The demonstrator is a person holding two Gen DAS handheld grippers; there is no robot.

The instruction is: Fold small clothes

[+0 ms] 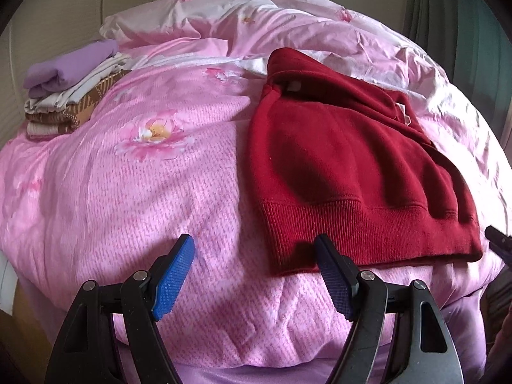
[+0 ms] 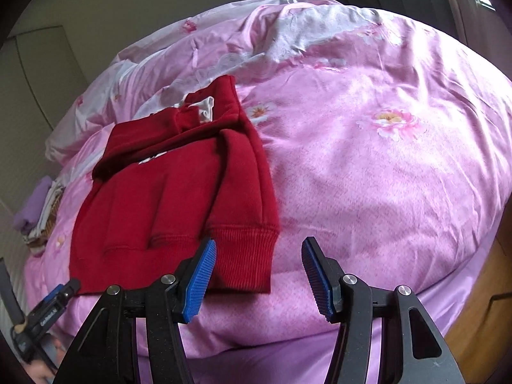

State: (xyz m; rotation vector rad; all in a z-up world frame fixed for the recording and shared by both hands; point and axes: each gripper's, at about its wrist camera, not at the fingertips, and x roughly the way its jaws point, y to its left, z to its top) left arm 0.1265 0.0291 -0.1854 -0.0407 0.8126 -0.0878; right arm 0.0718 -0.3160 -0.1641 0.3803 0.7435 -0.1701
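Now the red sweatshirt (image 1: 345, 166) lies partly folded on the pink bed (image 1: 144, 192). Both grippers, left (image 1: 254, 276) and right (image 2: 259, 276), hover spread and empty; each should pinch a ribbed hem corner squarely and lift together.

The left gripper (image 1: 254, 249) is held pitched downward with its blue-padded jaws spread wide, nothing gripped between them. The right gripper (image 2: 259, 252) is likewise angled down, its jaws parted and empty between the pads (image 2: 198, 281).
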